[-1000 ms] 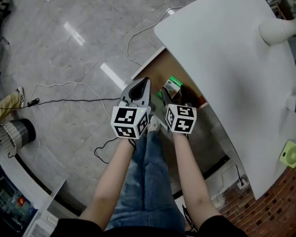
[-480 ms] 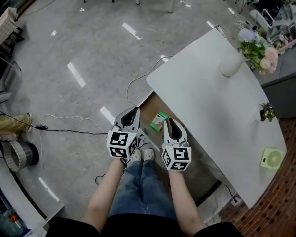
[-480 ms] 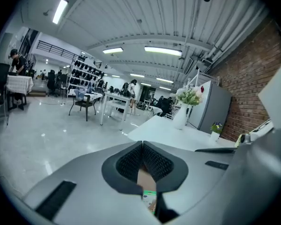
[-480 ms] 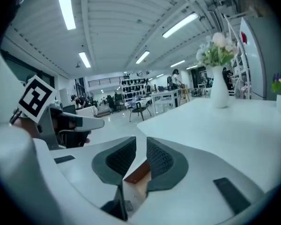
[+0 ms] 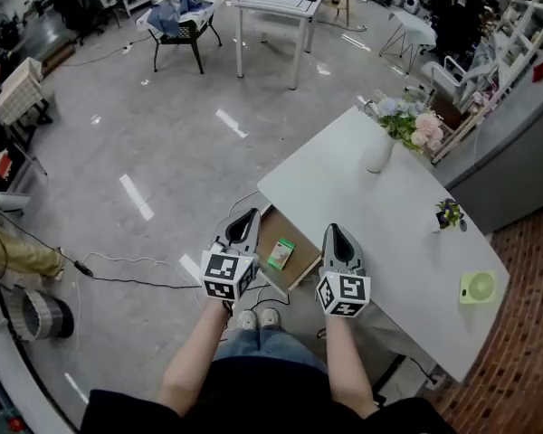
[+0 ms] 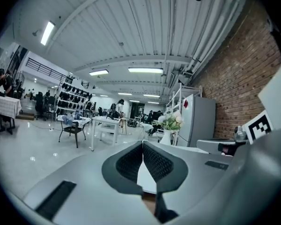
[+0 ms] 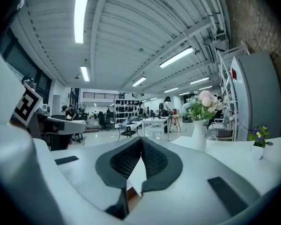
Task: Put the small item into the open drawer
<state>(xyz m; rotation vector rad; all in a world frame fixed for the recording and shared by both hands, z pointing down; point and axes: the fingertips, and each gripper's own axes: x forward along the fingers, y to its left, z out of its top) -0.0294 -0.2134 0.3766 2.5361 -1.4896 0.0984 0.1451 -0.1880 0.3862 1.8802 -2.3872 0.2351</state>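
grey polished floor [image 5: 163,134], white table [image 5: 389,220], open drawer [image 5: 273,226]

The small item [image 5: 281,254] is green, drawer [image 5: 278,226] brown, table [image 5: 380,220] white.

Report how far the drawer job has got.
Done: the small green box lies in the open drawer. In hand: nothing; the left hand-held gripper is shut and empty, the right hand-held gripper has just closed on nothing. To do: nothing of the placing; the drawer stands open.
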